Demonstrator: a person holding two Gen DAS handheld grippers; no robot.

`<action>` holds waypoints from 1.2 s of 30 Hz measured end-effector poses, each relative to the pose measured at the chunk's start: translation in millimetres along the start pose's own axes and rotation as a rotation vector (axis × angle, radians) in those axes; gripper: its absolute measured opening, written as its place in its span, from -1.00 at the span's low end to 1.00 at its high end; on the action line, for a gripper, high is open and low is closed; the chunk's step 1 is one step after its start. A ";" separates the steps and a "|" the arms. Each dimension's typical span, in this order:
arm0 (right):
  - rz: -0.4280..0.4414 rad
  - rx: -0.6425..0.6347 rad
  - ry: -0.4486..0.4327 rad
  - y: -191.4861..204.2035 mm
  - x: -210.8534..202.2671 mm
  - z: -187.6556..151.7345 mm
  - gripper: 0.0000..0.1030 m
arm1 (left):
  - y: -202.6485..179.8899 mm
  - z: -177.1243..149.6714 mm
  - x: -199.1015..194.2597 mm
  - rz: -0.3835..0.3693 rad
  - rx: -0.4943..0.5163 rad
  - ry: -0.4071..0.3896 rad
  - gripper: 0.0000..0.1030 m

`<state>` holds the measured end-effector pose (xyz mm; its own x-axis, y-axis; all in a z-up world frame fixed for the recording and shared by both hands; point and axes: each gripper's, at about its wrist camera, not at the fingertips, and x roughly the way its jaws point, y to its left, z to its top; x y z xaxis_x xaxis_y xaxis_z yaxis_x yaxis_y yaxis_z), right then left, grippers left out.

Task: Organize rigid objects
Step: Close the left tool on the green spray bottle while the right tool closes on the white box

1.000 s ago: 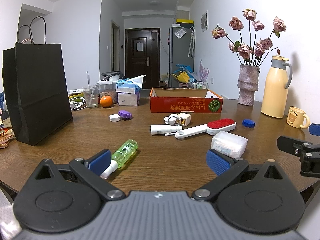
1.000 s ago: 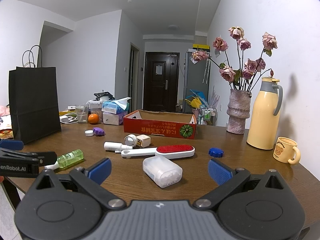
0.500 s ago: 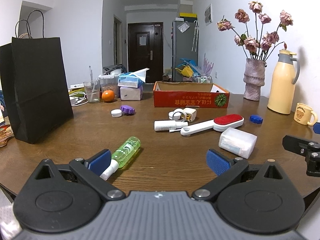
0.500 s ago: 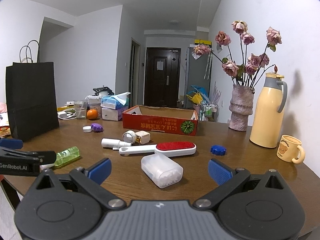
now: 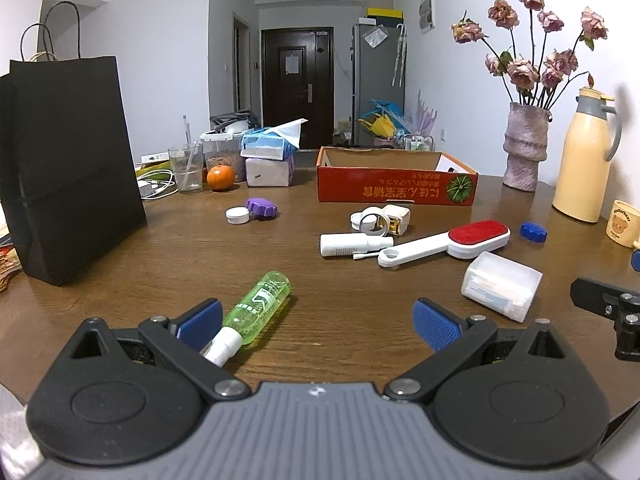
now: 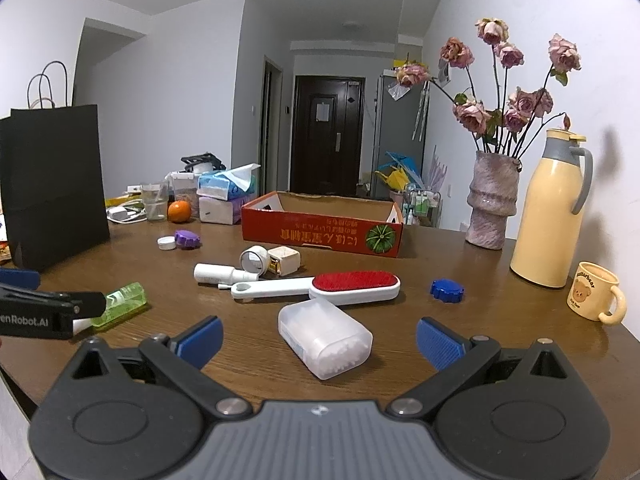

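Observation:
Loose items lie on a brown wooden table. A green spray bottle [image 5: 256, 308] lies by the left pad of my open, empty left gripper [image 5: 318, 326]. A clear box of cotton swabs [image 6: 324, 338] lies between the pads of my open, empty right gripper [image 6: 318, 342]. Further back lie a red-and-white lint brush [image 6: 320, 286], a white tube [image 6: 222, 273], a small roll [image 6: 254, 259], a cream cube [image 6: 284, 259], a blue cap [image 6: 447, 291], a purple cap [image 6: 187, 239] and a white cap [image 6: 166, 243]. An open red cardboard box [image 6: 324, 232] stands behind them.
A black paper bag [image 5: 72, 160] stands at the left. A vase of dried roses [image 6: 490, 200], a yellow thermos [image 6: 550, 216] and a bear mug [image 6: 596, 298] stand at the right. Tissue packs [image 5: 268, 160], an orange [image 5: 220, 178] and a glass [image 5: 186, 168] stand at the back left.
Both grippers have tilted and dropped slightly toward the table; the swab box now sits closer between the right gripper's pads. No object has moved.

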<state>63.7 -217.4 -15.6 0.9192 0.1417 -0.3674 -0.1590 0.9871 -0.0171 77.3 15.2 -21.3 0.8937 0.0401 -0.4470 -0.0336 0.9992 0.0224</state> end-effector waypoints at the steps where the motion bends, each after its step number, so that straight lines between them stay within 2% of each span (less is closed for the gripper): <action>1: 0.000 -0.001 0.003 0.2 2.0 0.7 1.00 | 0.3 0.9 3.2 0.002 0.001 0.004 1.00; 34: -0.012 -0.042 0.181 0.8 114.0 15.6 0.98 | 40.5 11.3 107.4 0.079 0.006 0.173 1.00; 36: -0.012 -0.048 0.191 0.9 119.5 15.8 0.97 | 42.0 11.1 111.5 0.078 0.006 0.182 0.95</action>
<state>179.1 -198.4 -44.9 0.8366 0.1087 -0.5370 -0.1698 0.9833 -0.0655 180.4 61.6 -60.2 0.7926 0.1178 -0.5982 -0.0958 0.9930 0.0686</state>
